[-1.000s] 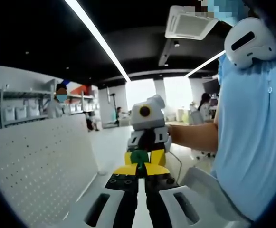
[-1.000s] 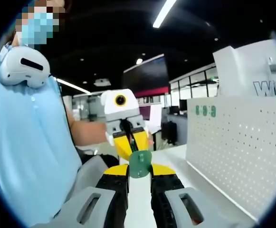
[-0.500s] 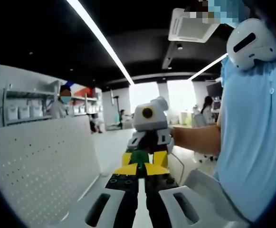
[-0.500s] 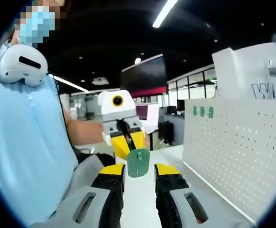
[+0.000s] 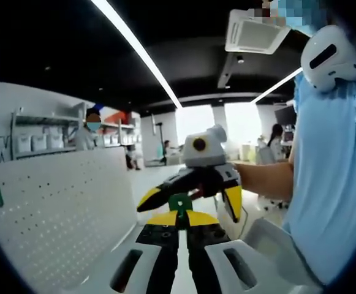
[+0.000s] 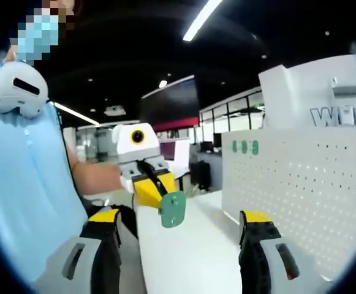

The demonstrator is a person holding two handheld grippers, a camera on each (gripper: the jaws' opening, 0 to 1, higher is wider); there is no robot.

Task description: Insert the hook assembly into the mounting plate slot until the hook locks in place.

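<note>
The left gripper (image 5: 179, 223) rose from six o'clock in the left gripper view, its jaws drawn close together and pinched on a small green plate (image 5: 179, 201) that stood up between the yellow tips near the centre. In the right gripper view that same gripper (image 6: 156, 193) came in from about nine o'clock, its yellow tips closed on the green plate (image 6: 172, 209), which hung just below them and showed small holes in its face.

The right gripper (image 6: 181, 223) had its jaws spread wide in its own view, one at seven o'clock and one at five o'clock, with nothing between them and the plate clear of both. From the left gripper view the right gripper (image 5: 193, 193) sat just beyond the plate, its yellow-tipped jaws splayed to nine and three o'clock on either side of it. Whether a hook was fitted to the plate I could not tell.

A white table (image 6: 187, 257) ran away under the grippers. A white pegboard (image 5: 55, 208) stood along the table at eight o'clock in the left gripper view and at three o'clock (image 6: 300, 184) in the right gripper view. The person in a light blue shirt (image 5: 331, 177) stood close, a white headset (image 5: 328, 54) hanging at the chest.
</note>
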